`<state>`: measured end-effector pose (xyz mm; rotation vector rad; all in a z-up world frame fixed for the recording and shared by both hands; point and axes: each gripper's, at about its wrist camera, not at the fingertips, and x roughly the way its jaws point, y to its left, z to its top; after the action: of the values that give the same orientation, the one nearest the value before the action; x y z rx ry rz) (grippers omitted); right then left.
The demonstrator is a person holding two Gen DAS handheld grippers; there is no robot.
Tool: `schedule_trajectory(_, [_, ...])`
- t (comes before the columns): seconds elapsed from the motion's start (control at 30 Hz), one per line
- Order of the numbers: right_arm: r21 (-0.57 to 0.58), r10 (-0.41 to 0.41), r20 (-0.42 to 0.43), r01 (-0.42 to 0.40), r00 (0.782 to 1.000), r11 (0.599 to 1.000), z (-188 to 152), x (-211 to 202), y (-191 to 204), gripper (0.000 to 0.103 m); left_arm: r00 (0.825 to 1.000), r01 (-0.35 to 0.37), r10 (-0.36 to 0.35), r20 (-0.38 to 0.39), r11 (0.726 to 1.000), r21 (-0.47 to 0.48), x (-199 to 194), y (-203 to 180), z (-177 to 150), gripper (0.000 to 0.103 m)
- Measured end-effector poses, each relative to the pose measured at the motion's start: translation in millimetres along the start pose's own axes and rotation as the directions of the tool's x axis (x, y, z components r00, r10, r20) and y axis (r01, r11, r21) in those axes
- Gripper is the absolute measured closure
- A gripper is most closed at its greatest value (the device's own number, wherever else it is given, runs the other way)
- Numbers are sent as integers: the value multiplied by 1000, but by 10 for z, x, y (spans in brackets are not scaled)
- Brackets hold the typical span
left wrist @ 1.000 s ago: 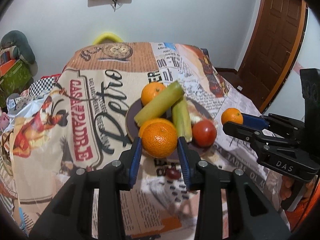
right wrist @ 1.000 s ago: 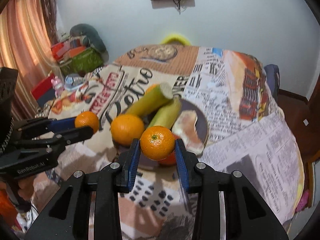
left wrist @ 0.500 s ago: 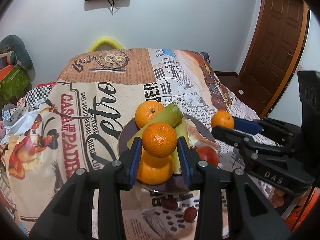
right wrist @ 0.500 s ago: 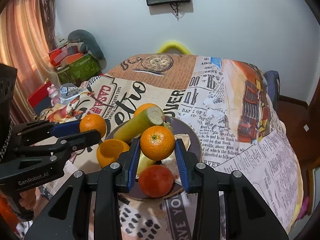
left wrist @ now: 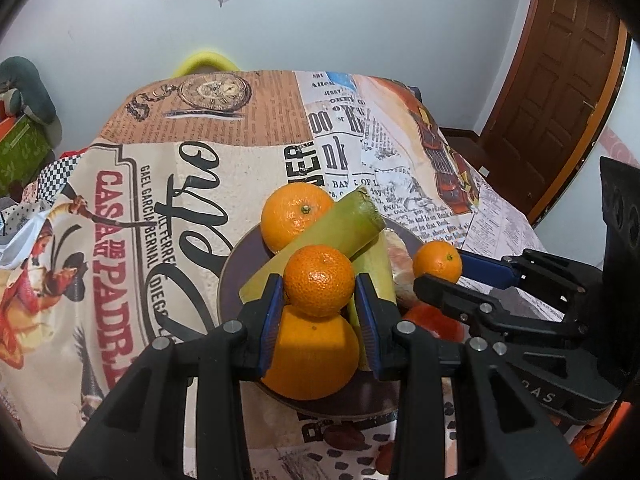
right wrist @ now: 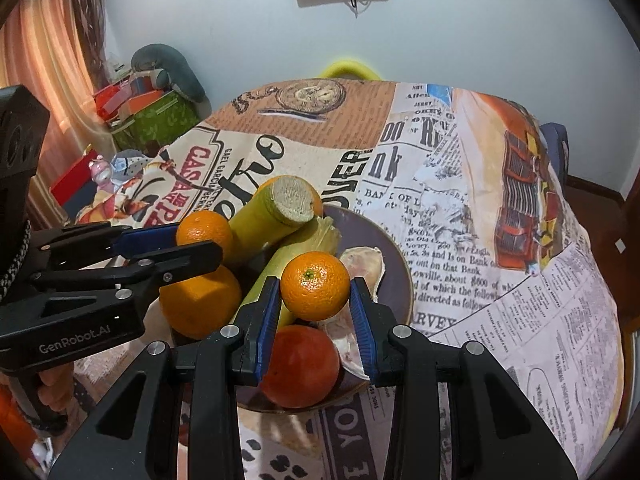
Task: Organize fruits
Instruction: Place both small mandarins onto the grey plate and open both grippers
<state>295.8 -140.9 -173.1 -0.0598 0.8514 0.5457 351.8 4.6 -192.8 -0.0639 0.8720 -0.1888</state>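
Observation:
My left gripper is shut on a small orange and hangs over the near side of a dark round plate. My right gripper is shut on a second small orange, above the same plate. The plate carries a large orange, another orange, two green stalks, a red fruit and a pale piece. Each gripper also shows in the other's view, the right gripper and the left gripper, with its orange.
A newspaper-print cloth covers the table. Beyond the far edge a yellow chair back stands against the wall. A brown door is at the right. Boxes and a cushion are piled by the curtain at the left.
Both grippers have come forward and slightly down with their oranges, from short of the plate to over the fruit on it. The grips have not changed.

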Motion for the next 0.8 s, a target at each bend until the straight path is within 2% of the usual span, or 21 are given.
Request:
schedule_trajectory(0.23, [-6, -2, -26, 2, 1000, 1000, -26, 69, -16, 71, 1000, -18, 18, 9, 1000, 20, 4, -38, 1, 65])
schedule_trajectory(0.37, [-10, -5, -35, 5, 999, 1000, -35, 76, -14, 68, 1000, 5, -5, 7, 1000, 4, -20, -26, 2, 61])
schedule_trajectory(0.4, [-8, -6, -33, 6, 999, 1000, -36, 66, -18, 64, 1000, 7, -7, 10, 1000, 2, -41, -27, 0, 61])
schedule_trajectory(0.47, [-7, -4, -27, 4, 1000, 1000, -35, 40, -17, 62, 1000, 8, -8, 15, 1000, 0, -76, -27, -2, 59])
schedule_trajectory(0.8, [-4, -24, -1, 24, 1000, 1000, -44, -213, 50, 62, 998, -1, 2, 55, 1000, -12, -437, 8, -73, 59])
